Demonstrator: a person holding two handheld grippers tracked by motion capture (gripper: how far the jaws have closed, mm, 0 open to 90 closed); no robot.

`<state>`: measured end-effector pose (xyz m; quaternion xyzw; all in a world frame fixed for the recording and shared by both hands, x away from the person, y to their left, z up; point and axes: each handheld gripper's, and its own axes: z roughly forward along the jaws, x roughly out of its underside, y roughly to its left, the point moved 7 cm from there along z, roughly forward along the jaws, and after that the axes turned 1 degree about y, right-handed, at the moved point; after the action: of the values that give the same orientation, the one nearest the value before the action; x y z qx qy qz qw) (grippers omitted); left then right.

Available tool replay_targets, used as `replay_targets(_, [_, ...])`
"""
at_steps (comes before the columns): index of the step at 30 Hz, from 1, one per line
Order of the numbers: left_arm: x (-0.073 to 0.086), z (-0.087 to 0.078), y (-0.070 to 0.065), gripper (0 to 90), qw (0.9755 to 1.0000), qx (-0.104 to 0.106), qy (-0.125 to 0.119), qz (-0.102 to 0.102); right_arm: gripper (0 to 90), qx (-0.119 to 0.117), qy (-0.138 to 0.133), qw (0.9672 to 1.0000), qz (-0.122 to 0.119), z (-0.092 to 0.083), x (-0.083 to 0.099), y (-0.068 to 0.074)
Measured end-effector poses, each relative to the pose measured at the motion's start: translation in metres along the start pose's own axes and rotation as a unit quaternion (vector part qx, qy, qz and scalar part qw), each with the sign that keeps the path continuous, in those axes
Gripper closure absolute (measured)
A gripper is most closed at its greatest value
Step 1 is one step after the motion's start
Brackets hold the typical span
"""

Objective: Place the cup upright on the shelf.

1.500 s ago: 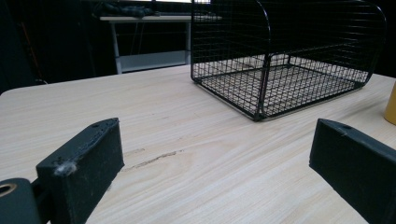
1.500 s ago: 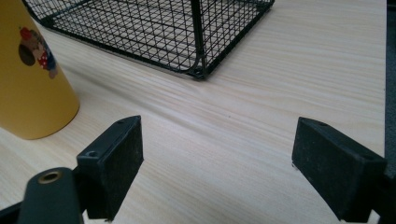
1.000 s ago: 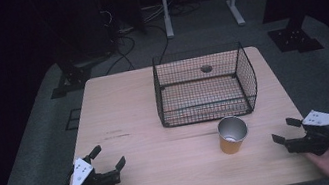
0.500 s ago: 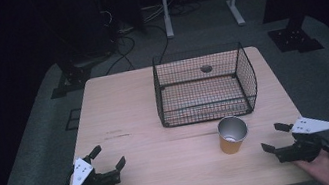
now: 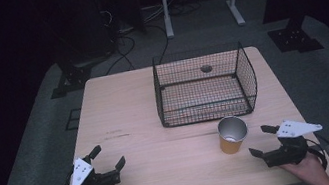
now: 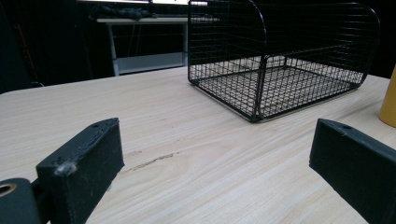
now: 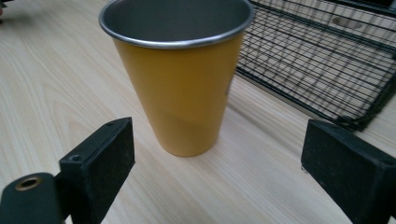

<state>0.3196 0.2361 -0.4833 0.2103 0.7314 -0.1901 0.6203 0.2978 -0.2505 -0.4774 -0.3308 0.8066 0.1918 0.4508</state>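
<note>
An empty yellow cup [image 5: 233,134] stands upright just before the empty wire basket [image 5: 202,86] on a pale wooden table [image 5: 125,109]; right gripper [image 5: 264,140] gapes beside the cup, left gripper [image 5: 108,156] open, well apart.

Yellow cup [image 5: 233,134] is standing upright on the wooden table [image 5: 125,109], mouth open upward. It is tapering toward its base, with a silvery metal rim and grey metallic inside. It is sitting just in front of the black wire basket [image 5: 202,86], near that basket's right front corner, not touching it. In the right gripper view the cup [image 7: 180,88] is showing close and centred, nothing touching it.
</note>
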Motion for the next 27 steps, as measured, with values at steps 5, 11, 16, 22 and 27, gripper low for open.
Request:
replay_targets(5, [0.0, 0.0, 0.0, 2.2, 1.0, 0.0, -0.001, -0.001, 8.6, -0.005, 0.005, 0.9999, -0.01, 0.01, -0.003, 0.008])
replay_targets(11, [0.0, 0.0, 0.0, 2.2, 1.0, 0.0, -0.001, -0.001, 7.3, -0.008, 0.001, 0.9999, -0.015, 0.019, -0.01, 0.013])
replay_targets(16, [0.0, 0.0, 0.0, 2.2, 1.0, 0.001, -0.002, -0.002, 7.3, -0.005, 0.004, 0.9999, -0.014, 0.027, -0.014, 0.014])
replay_targets(22, [0.0, 0.0, 0.0, 2.2, 1.0, 0.001, -0.002, -0.002, 2.3, -0.008, -0.005, 0.9998, -0.015, 0.036, -0.021, 0.019])
replay_targets(27, [0.0, 0.0, 0.0, 2.3, 1.0, 0.001, -0.002, -0.001, 2.3, -0.008, -0.005, 0.9998, -0.016, 0.042, -0.026, 0.02])
